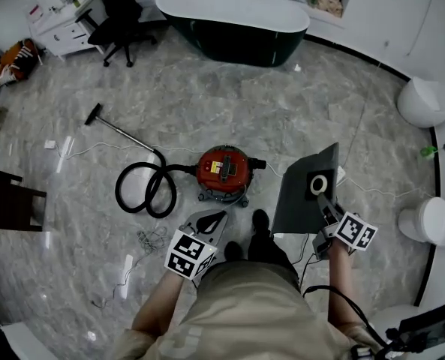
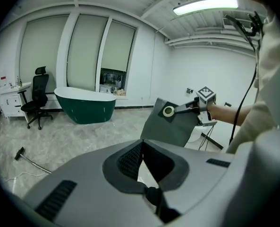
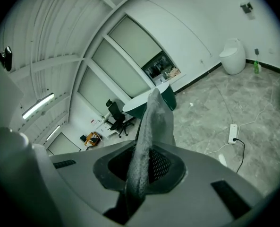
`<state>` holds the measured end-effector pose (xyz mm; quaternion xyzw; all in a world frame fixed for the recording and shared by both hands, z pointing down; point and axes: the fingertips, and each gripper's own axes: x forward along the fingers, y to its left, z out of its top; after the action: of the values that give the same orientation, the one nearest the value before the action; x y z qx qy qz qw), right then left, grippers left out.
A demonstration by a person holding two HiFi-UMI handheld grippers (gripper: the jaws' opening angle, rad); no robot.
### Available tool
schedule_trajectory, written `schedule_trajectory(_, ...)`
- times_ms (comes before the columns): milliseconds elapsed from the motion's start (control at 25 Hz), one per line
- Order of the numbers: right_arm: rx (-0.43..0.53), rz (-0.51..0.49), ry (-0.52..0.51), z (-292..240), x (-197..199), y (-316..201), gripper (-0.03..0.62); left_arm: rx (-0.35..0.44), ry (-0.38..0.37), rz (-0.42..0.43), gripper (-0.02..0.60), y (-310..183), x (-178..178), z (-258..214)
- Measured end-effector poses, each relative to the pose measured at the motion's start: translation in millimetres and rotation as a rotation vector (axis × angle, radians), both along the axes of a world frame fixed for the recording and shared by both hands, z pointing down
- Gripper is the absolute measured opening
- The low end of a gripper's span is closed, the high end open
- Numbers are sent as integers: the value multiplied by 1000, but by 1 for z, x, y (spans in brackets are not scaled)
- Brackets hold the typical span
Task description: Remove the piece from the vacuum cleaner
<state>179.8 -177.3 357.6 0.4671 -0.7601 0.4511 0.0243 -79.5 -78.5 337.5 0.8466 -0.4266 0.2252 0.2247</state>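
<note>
The red vacuum cleaner point(image 1: 224, 172) stands on the marble floor in front of my feet, its black hose point(image 1: 143, 190) coiled to its left. My right gripper point(image 1: 323, 197) is shut on a flat grey dust bag point(image 1: 305, 193) with a white ring collar and holds it up in the air, to the right of the vacuum. In the right gripper view the bag point(image 3: 151, 126) rises edge-on from between the jaws point(image 3: 137, 167). My left gripper point(image 1: 211, 221) hovers near the vacuum, shut with nothing in it. The left gripper view shows its closed jaws point(image 2: 140, 162), the bag point(image 2: 170, 124) and the right gripper point(image 2: 177, 109).
A dark green bathtub point(image 1: 233, 17) and an office chair point(image 1: 121, 13) stand at the far side. Two white toilets point(image 1: 425, 100) point(image 1: 432, 220) line the right wall. The vacuum's wand point(image 1: 113, 126) and loose cables lie on the floor to the left. A dark stool point(image 1: 8, 201) is at the left edge.
</note>
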Motion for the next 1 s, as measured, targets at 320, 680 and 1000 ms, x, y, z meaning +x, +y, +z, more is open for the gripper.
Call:
schedule_trajectory(320,-114,-135,98,105,8,-65,34,-110,-121,42,2,-70,32,52)
schedule_trajectory(680,-227,-295,248,234,3,-131,32,-202,-249,-5,2,-137,26,146)
schedule_trajectory(1000,-291,-399,337,319,-23,-161,32,-242,-282,-80,2,-169,-2,233)
